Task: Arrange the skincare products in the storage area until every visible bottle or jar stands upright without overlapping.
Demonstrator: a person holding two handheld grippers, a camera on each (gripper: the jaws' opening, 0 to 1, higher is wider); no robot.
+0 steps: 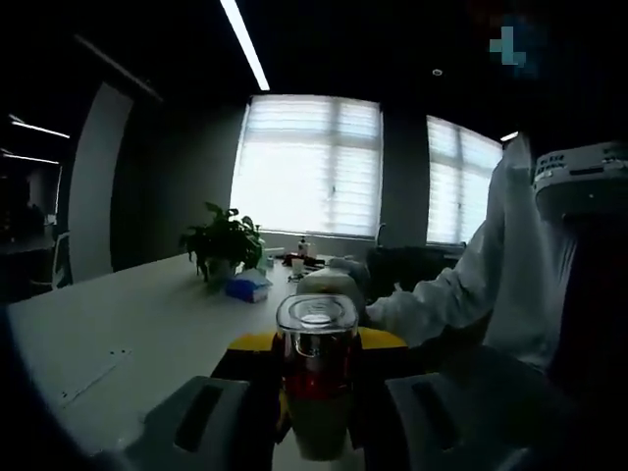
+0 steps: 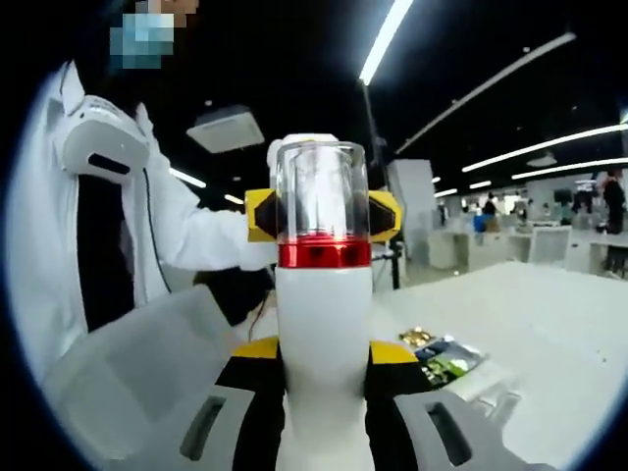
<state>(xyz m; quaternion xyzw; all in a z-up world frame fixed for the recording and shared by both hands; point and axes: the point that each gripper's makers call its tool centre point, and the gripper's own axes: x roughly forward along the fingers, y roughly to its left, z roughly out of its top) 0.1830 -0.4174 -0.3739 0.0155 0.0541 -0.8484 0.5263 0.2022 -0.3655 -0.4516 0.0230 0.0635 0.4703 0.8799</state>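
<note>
one bottle [image 2: 323, 324], white body, red band, clear cap, is held up in the air between both claws, well above the white surface [image 1: 128, 334].

right claw [image 2: 322, 392]: closed on the bottle's lower body, yellow-tipped jaws either side. left claw [image 1: 316, 392]: jaws close against the same bottle from the opposite side, cap end toward its camera; looks clamped too.

person in a white sleeve [image 1: 442, 294] just behind. far along the surface a potted plant [image 1: 221, 245], a blue box [image 1: 248, 286], small bottles.

risks, my guess: two claws pulling on one smooth bottle, so it could twist or slip free; a careless release drops it. clear cap may pop off if squeezed.
</note>
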